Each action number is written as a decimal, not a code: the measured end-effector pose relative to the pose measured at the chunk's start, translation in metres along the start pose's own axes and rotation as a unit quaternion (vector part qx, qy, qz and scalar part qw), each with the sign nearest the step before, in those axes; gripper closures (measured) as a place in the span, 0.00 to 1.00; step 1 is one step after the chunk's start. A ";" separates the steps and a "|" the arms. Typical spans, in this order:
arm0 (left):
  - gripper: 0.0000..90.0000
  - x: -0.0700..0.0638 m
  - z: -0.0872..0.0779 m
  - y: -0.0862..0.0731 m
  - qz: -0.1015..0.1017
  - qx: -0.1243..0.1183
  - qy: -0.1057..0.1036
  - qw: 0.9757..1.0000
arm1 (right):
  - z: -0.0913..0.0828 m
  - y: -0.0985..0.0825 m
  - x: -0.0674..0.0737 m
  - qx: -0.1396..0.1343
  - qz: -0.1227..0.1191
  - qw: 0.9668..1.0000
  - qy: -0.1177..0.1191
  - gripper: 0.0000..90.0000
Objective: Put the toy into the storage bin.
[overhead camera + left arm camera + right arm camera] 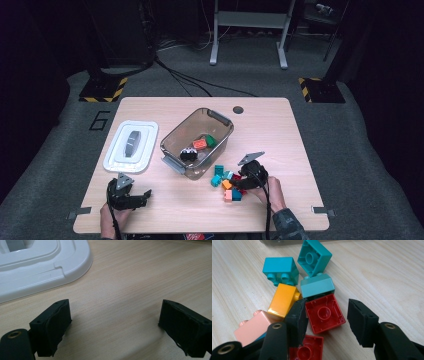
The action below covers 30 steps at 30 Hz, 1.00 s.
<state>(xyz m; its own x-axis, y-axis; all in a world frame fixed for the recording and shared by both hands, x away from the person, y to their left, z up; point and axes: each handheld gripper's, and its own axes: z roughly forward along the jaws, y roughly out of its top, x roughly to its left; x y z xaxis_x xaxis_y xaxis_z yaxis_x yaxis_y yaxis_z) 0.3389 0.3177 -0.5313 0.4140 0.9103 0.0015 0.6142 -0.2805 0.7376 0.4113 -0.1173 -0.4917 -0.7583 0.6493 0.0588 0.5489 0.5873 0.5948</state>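
Now right gripper (325, 318) is straddling red brick (325, 313), one jaw touching, other not yet touching, probably for clear bin (172, 137); left gripper (113, 327) is waiting open, empty, on table (130, 290).

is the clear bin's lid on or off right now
Off. The white lid lies flat on the table, left of the open clear bin, which holds a few blocks.

left tool (145, 192): jaws wide apart, low over table | right tool (239, 181): jaws partly apart, angled down
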 end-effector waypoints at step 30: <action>0.11 0.000 0.000 0.000 -0.003 -0.002 0.000 1.000 | -0.024 0.016 -0.038 -0.060 0.074 0.995 -0.028 0.66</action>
<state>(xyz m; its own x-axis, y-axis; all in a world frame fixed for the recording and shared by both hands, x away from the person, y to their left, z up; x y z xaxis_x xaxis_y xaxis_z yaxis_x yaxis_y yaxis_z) 0.3392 0.3174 -0.5314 0.4108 0.9117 -0.0030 0.6133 -0.2740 0.7408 0.4409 -0.1441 -0.4650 -0.6491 0.7528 0.1095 0.6045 0.4230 0.6750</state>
